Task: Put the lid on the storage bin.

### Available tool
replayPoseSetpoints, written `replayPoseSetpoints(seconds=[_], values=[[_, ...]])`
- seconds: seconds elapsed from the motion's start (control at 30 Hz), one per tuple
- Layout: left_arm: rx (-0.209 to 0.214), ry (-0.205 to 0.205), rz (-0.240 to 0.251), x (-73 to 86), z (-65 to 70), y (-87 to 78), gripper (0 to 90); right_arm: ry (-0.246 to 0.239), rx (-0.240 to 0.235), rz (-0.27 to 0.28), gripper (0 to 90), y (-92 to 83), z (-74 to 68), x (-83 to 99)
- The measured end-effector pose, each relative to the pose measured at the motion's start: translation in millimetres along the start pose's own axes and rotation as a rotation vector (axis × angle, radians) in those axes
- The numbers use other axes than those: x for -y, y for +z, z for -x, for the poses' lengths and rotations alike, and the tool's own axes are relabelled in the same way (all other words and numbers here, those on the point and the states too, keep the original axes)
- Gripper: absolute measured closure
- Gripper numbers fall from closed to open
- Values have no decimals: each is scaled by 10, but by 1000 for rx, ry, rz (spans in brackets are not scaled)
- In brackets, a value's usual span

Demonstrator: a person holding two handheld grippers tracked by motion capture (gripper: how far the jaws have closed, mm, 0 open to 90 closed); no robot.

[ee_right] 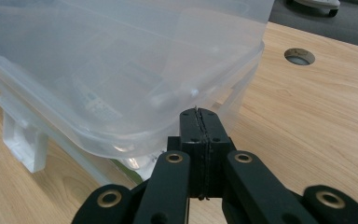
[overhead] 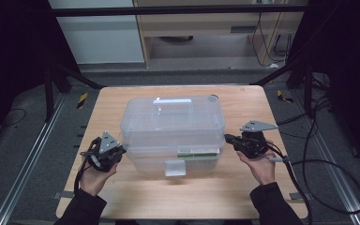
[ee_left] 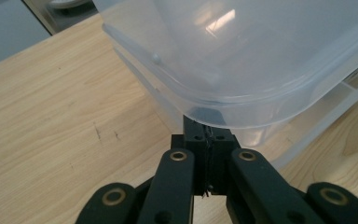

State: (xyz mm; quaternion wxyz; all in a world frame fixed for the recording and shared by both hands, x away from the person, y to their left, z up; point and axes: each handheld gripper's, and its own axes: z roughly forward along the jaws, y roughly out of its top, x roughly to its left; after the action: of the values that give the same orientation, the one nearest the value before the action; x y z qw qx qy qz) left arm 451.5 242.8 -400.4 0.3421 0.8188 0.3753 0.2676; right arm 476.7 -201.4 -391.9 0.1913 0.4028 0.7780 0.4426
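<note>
A clear plastic storage box [overhead: 173,126] with a domed lid [ee_left: 242,56] and a top handle [overhead: 172,101] stands mid-table. Its white front latch [overhead: 174,168] hangs loose, and the lid's rim sits slightly above the base [ee_left: 307,126]. My left gripper [overhead: 122,151] is shut at the box's left end, with its tips [ee_left: 206,123] tucked under the lid's rim. At the right end my right gripper [overhead: 228,138] is shut too, its tips [ee_right: 199,114] against the rim of the lid [ee_right: 121,70]. A green-and-white item [overhead: 197,152] lies inside the box.
The wooden table [overhead: 122,197] has a round cable hole [overhead: 212,98] behind the box, also in the right gripper view [ee_right: 299,56]. Bare wood runs along the front edge. Black cables [overhead: 328,164] loop on the floor to the right, and metal rails [overhead: 33,154] flank the table.
</note>
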Motion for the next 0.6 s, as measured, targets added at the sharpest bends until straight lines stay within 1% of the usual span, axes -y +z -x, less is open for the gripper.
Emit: replayPoseSetpoints(seconds=[0.13, 0.23, 0.27, 0.33, 0.4, 0.47, 0.6], values=[[2, -2, -18, 13, 0, 11, 887, -3, 4, -11, 898, 24, -5, 22], [-31, 0, -55, 48, -29, 24, 884, -2, 9, -18, 894, 33, 11, 38], [-35, -15, -59, 76, -53, 36, 882, -4, 17, -22, 893, 31, 13, 41], [-25, -51, -48, 117, -118, 40, 882, -14, 32, -28, 885, 24, 19, 44], [-43, -58, -50, 129, -162, 25, 879, -16, 39, -26, 874, 17, 34, 53], [-47, -72, -43, 136, -193, 4, 871, -4, 45, -26, 858, 5, 60, 71], [-83, -85, -29, 151, -247, -49, 827, 1, 83, -26, 800, -52, 141, 116]])
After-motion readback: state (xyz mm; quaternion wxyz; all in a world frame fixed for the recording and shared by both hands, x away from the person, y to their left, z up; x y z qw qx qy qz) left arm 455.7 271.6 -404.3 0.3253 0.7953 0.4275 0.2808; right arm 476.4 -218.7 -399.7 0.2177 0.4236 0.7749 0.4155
